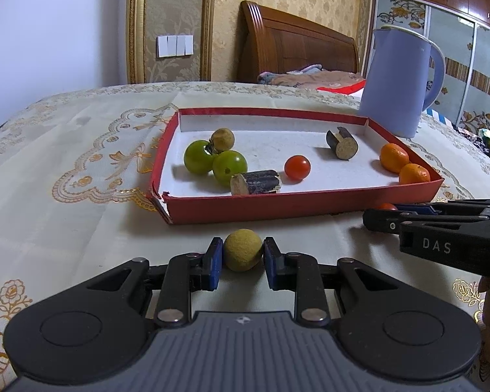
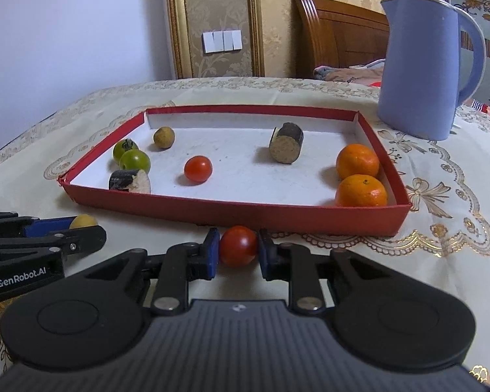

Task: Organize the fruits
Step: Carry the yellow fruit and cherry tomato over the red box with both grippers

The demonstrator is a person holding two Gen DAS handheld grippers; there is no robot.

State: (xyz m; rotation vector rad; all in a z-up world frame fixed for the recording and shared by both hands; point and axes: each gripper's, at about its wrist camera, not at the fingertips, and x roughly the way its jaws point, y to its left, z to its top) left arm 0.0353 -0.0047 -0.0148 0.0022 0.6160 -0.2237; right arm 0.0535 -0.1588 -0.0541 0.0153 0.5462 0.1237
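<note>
On the near side of the cloth-covered table [image 1: 81, 215], the left gripper [image 1: 243, 256] is clenched on a yellowish-brown round fruit [image 1: 243, 250], its blue pads [image 1: 215, 261] pressed to either side; the fruit sits just in front of the tray's near wall.

The red tray [image 1: 277, 209] with a white floor lies beyond both grippers. At its left end are two green tomatoes [image 1: 197, 156], touching one another, with a second yellowish-brown fruit [image 1: 222, 139] against them on the far side. A dark-skinned cut stalk piece [image 1: 256, 182] lies just beside the nearer green tomato, close to the near wall. A red tomato [image 1: 297, 168] sits alone near the middle. A second cut stalk piece [image 1: 342, 143] lies further back, right of centre. Two oranges [image 2: 357, 160] rest in the near right corner, touching each other.

To the right, the right gripper [image 2: 238, 250] is clenched on another red tomato [image 2: 238, 245], held just in front of the tray's near wall.

A lilac kettle [image 2: 421, 65] stands on the table beyond the tray's far right corner.
</note>
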